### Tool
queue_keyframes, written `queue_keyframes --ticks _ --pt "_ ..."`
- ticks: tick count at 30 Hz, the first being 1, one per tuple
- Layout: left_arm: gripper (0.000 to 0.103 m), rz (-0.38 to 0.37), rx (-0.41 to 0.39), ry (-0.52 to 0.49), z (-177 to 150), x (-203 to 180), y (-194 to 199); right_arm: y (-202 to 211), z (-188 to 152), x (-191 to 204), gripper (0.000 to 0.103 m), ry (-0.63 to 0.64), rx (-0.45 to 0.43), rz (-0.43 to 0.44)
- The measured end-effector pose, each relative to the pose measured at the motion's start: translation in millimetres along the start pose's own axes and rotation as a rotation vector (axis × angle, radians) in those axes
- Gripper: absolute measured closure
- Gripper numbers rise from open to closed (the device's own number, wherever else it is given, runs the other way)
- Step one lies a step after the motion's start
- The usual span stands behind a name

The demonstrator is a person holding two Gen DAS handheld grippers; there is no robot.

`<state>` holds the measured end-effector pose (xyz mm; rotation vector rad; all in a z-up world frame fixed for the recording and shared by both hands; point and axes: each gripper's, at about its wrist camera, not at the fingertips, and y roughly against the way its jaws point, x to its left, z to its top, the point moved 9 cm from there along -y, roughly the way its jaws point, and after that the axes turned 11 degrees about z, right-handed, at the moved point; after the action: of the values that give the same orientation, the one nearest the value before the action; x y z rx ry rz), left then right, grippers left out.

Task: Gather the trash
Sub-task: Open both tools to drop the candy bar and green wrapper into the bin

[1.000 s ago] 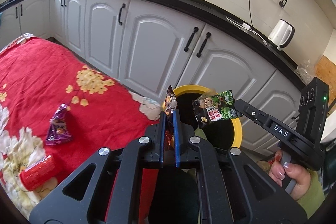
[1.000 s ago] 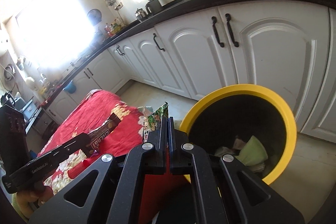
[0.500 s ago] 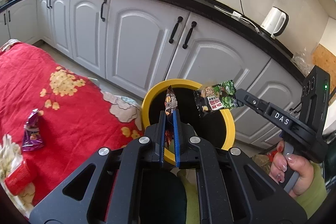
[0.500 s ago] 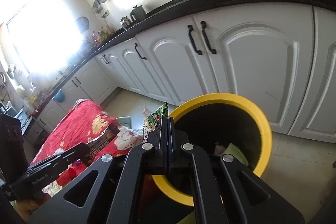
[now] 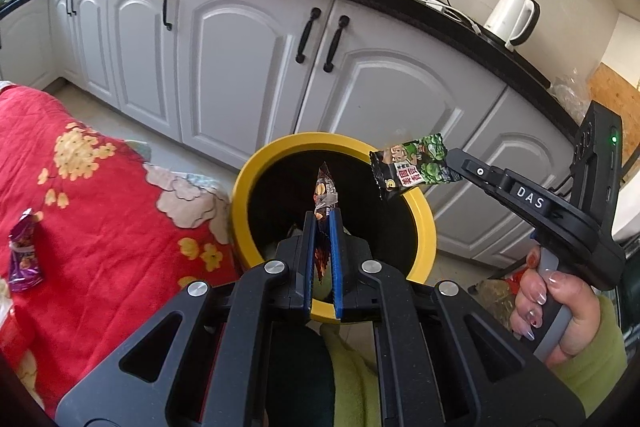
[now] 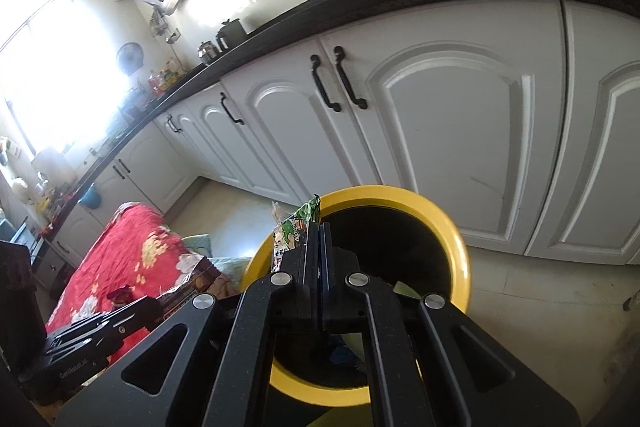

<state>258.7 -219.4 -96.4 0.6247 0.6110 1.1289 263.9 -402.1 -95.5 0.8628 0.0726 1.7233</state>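
Observation:
My left gripper (image 5: 322,218) is shut on a brown-orange snack wrapper (image 5: 325,191), which stands upright over the dark mouth of the yellow trash bin (image 5: 256,183). My right gripper (image 5: 454,163), held by a hand (image 5: 552,303), is shut on a green-and-black snack packet (image 5: 412,167) above the bin's far right rim. In the right wrist view the green packet (image 6: 296,225) sticks out left of the shut right gripper (image 6: 319,227) at the bin's (image 6: 454,239) left rim. The left gripper (image 6: 154,307) shows at lower left with its brown wrapper (image 6: 188,285). A pale green scrap (image 6: 404,289) lies inside the bin.
A table with a red flowered cloth (image 5: 100,227) stands left of the bin, with a purple wrapper (image 5: 24,255) and a red can (image 5: 8,327) on it. White cabinets (image 5: 248,67) under a black counter run behind. A white kettle (image 5: 512,15) sits on the counter.
Both grippers have moved away from the table toward the bin and sunk a little. The bin is now larger and under both wrappers. Both stay shut on their wrappers.

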Motion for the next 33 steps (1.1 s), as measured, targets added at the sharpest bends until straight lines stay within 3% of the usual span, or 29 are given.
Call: queue_keyframes --ticks 14,31,32,33 --pt "0.1 -0.024 0.063 -0.036 -13.1 -28.1 -31.1 -7.2 -8.7 -34.5 0.102 -0.041 0.027 -0.056" --pt "0.099 -0.033 0.144 -0.049 -31.2 -34.9 -69.5 -25.2 -29.4 -61.5 0.101 -0.093 0.089 -0.091" --pt "0.093 -0.028 0.146 -0.047 -31.5 -33.9 -71.1 -26.2 -30.2 -62.7 0.101 -0.1 0.09 -0.087" --pt "0.081 -0.026 0.148 -0.045 -31.1 -33.5 -71.6 -26.9 -31.0 -63.6 0.099 -0.107 0.093 -0.085"
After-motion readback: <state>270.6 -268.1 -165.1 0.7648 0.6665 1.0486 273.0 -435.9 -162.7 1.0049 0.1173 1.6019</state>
